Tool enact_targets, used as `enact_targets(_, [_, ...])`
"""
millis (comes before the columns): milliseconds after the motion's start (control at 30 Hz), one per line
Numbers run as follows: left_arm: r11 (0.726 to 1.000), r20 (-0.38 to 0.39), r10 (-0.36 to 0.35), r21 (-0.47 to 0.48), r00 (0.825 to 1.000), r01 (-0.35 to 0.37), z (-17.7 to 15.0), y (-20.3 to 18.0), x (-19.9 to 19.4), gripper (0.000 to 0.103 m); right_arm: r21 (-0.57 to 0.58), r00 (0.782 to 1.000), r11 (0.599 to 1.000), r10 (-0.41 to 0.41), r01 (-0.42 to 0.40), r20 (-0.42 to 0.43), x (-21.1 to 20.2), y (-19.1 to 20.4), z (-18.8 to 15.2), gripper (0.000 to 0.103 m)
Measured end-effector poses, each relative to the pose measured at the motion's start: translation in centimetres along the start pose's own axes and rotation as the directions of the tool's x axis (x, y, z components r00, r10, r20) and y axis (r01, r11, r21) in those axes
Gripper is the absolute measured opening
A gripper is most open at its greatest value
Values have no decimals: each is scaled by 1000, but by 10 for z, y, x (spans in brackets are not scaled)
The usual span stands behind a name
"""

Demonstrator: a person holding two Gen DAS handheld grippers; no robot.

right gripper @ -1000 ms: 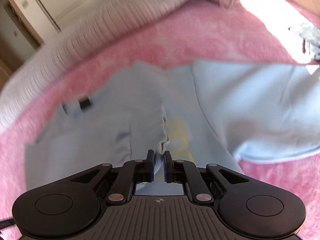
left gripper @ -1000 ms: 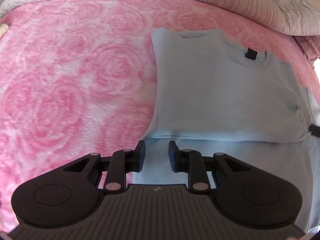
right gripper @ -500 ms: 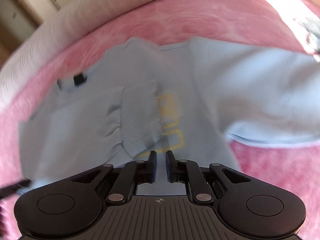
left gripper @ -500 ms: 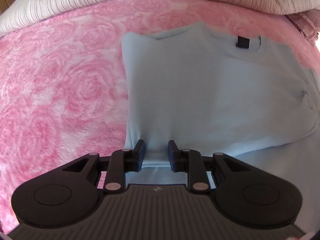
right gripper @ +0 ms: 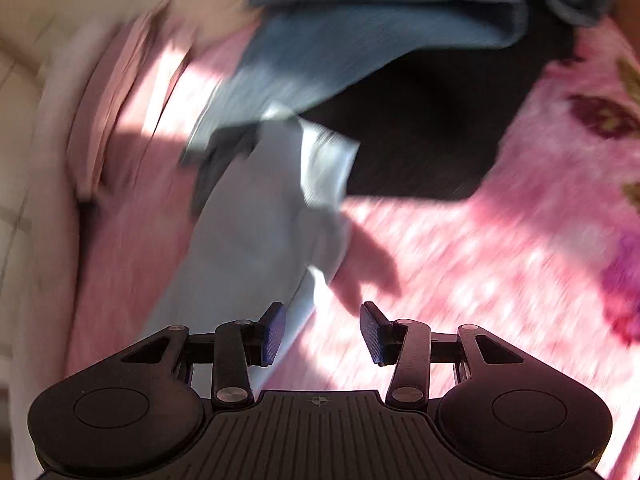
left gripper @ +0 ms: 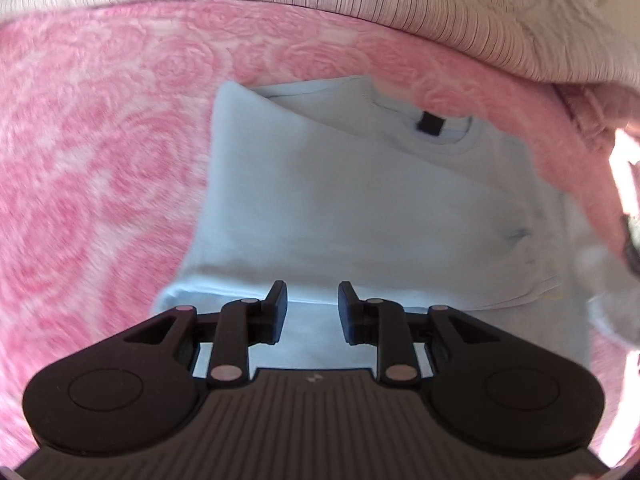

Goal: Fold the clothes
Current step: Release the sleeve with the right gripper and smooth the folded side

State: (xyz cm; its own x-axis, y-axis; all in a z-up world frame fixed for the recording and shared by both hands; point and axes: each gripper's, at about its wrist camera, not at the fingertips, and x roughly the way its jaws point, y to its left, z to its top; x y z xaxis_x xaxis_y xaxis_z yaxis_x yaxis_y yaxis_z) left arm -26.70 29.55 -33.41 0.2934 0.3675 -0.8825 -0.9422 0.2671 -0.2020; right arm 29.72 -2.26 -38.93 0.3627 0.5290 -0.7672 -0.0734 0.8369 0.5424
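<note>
Your left gripper (left gripper: 312,300) holds its fingers apart over the near fold of the one light blue sweatshirt (left gripper: 360,200), which lies partly folded, collar away from you, on the pink rose blanket (left gripper: 100,180). Your right gripper (right gripper: 322,332), also spread and empty, hovers by a pale cloth edge (right gripper: 264,220) in a blurred view. Before closing, seat each pad squarely on a hem; I count two grippers, one sweatshirt and one darker blue garment (right gripper: 380,12) beyond.

A pale blue shirt (left gripper: 360,200) lies on a pink rose-patterned blanket (left gripper: 100,160) beside grey-striped bedding (left gripper: 320,8).

No writing can be read; the black neck tag (left gripper: 430,123) on the blue shirt (left gripper: 360,208) shows none.
</note>
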Motion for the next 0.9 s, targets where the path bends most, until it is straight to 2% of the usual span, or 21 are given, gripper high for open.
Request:
enact_targets(67, [999,-10,-19,-30,1000,18,-1,-4,0,23,79,999,996,41,-43,27,7,-13,10,45])
enact_targets(167, [998,-23,-24,-52,999,22,-5,-8,2,23,102,997,993,61,-65,41,22,-18,12,45])
enact_targets(267, [998,-30,-32,-64,999,30,-7,-9,3,23,72,997,995,58,-62,56,31,-11,11,45])
enact_targets(333, [997,-31,-36,-69,999,34,-9,-8,3,23,7,998,999,46,-46,41,35,0,11,44])
enact_targets(367, [997,-31,-38,-72,999,36,-9,-7,3,23,-48,999,999,21,-19,26,37,4,16,28])
enact_targets(400, [996,-32,-40,-76,999,37,-10,-5,3,23,-104,1000,995,-5,6,13,40,8,21,16])
enact_targets(500, [995,-28,-39,-96,999,36,-11,4,1,23,-246,995,964,-102,103,18,42,31,20,10])
enact_targets(567, [993,-22,-37,-112,999,34,-11,12,-2,23,-350,988,924,-147,157,55,36,57,12,6])
enact_targets(600, [992,-19,-35,-121,999,32,-11,16,-4,23,-417,987,894,-141,161,79,29,74,4,5])
enact_targets(667, [990,-13,-29,-138,999,27,-12,25,-7,23,-577,994,810,-55,103,99,9,114,-26,5])
enact_targets(733, [987,-10,-26,-161,1000,24,-14,34,-10,23,-708,999,706,39,-21,9,-8,143,-79,5])
enact_targets(800, [982,-6,-28,-188,1000,26,-16,41,-12,23,-807,989,573,116,-145,-95,-24,172,-132,5])
enact_targets(900, [975,-4,-40,-220,999,38,-19,50,-14,23,-888,943,330,195,-321,-269,-49,216,-212,5])
